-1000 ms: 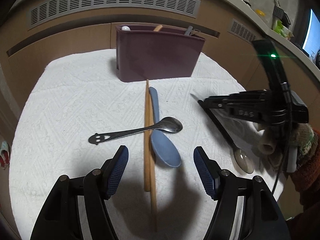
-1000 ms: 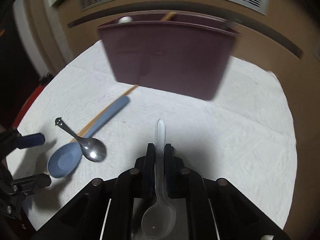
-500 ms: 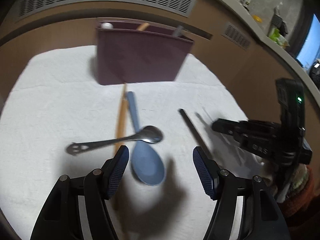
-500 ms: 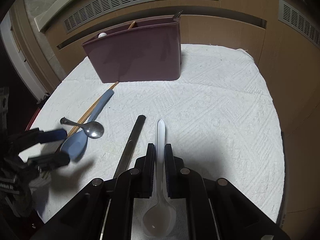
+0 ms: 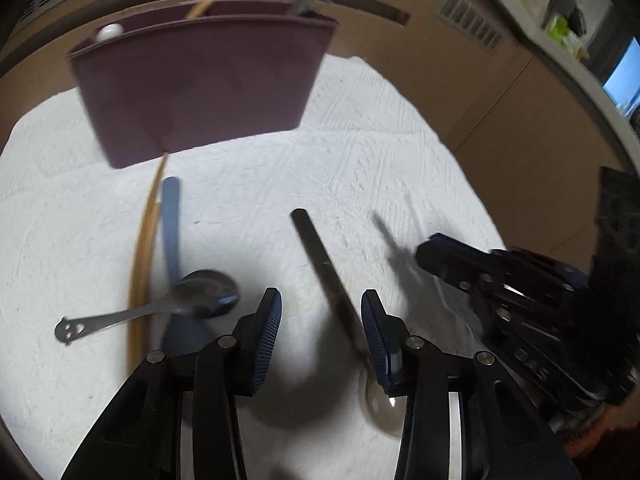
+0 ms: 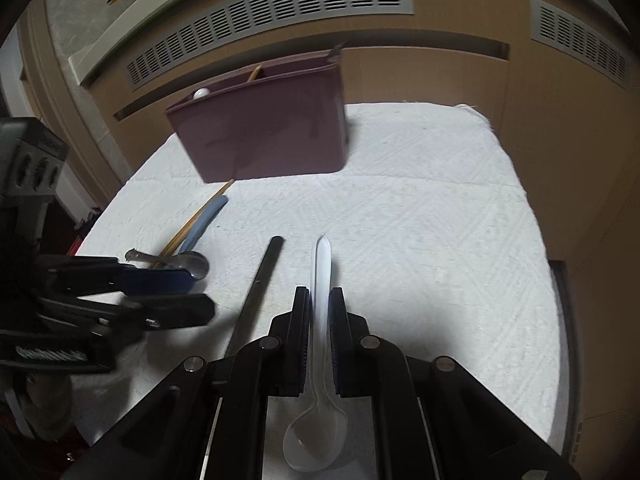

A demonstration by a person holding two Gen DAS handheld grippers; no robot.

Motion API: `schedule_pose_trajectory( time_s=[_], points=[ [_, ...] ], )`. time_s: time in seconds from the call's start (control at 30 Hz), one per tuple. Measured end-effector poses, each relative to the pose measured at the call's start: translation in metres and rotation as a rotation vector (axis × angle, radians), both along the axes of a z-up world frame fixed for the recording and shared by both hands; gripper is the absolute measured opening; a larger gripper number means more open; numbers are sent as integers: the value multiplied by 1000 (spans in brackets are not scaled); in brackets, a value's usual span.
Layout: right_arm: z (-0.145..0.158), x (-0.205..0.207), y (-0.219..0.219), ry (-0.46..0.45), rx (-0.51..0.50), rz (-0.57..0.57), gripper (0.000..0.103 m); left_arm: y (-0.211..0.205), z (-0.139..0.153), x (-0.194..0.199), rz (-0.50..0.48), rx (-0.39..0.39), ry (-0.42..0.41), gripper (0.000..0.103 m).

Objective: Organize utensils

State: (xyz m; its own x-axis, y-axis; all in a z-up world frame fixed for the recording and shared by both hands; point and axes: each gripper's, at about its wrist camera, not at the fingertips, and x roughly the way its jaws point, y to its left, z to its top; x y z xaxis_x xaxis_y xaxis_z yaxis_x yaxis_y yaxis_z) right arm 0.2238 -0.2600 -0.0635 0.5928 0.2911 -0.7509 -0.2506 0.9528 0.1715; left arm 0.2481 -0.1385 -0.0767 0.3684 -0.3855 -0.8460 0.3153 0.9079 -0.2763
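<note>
The right gripper (image 6: 319, 312) has its fingers clamped on the handle of a clear plastic spoon (image 6: 320, 380), bowl toward the camera, above the white cloth (image 6: 420, 248), while the left gripper (image 5: 321, 320) hangs with fingers apart over a long dark-handled spoon (image 5: 326, 268) lying near the maroon utensil holder (image 5: 200, 80).
</note>
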Motion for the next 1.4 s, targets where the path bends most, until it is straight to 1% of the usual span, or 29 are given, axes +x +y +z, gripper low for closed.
schedule_pose_trajectory(
  time_s=[0.07, 0.1, 0.17, 0.27, 0.37, 0.4, 0.47, 0.53, 0.67, 0.83, 0.87, 0.9, 0.93, 1.0, 1.03, 1.13, 1.2, 1.27, 1.33, 1.37, 1.4],
  points=[
    [0, -3, -11, 0, 8, -24, 10, -19, -6, 5, 14, 85, -5, 42],
    [1, -5, -15, -1, 13, -31, 10, -29, -8, 5, 21, 139, -35, 42],
    [1, -9, -21, -8, 15, -42, 10, -40, -8, 0, 13, 202, -73, 42],
    [-1, -13, -25, -11, 13, -41, 10, -44, -10, -8, -10, 255, -110, 42],
    [-6, -15, -26, 5, 39, -33, 10, -31, -9, -15, -12, 286, -128, 43],
    [-8, -14, -25, 9, 45, -31, 10, -25, -8, -14, -4, 283, -125, 43],
    [-11, -14, -22, 16, 43, -29, 10, -10, -9, -11, 14, 249, -100, 42],
    [-12, -10, -19, 36, 41, -30, 11, -4, -9, -8, 22, 217, -81, 40],
    [-13, -3, -19, 61, 19, -71, 12, -10, -9, 0, 39, 207, -83, 40],
    [-12, -3, -21, 71, -1, -113, 13, -20, -9, 17, 40, 226, -77, 40],
    [-11, -5, -22, 68, -4, -117, 13, -20, -9, 17, 38, 223, -79, 38],
    [-10, -7, -23, 64, -6, -120, 14, -18, -9, 17, 38, 219, -86, 26],
    [-10, -9, -24, 64, -5, -119, 14, -15, -8, 15, 41, 210, -91, 18],
    [-8, -13, -24, 63, 10, -110, 15, -3, -7, 8, 51, 156, -75, 13],
    [-7, -13, -24, 66, 20, -105, 16, 6, -5, 3, 74, 120, -68, 12],
    [-9, -5, -20, 89, 70, -99, 17, 30, 4, -12, 115, 53, -90, 12],
    [-11, 5, -14, 107, 61, -108, 17, 45, 14, -24, 143, 21, -128, 12],
    [-11, 16, -1, 93, 9, -116, 17, 54, 24, -31, 164, 4, -164, 12],
    [-12, 25, 15, 105, -43, -89, 16, 63, 32, -38, 179, -16, -197, 12],
    [-12, 26, 20, 98, -57, -79, 13, 67, 37, -42, 184, -21, -210, 12],
    [-11, 27, 27, 99, -64, -57, 7, 71, 40, -44, 186, -27, -219, 12]
  ],
)
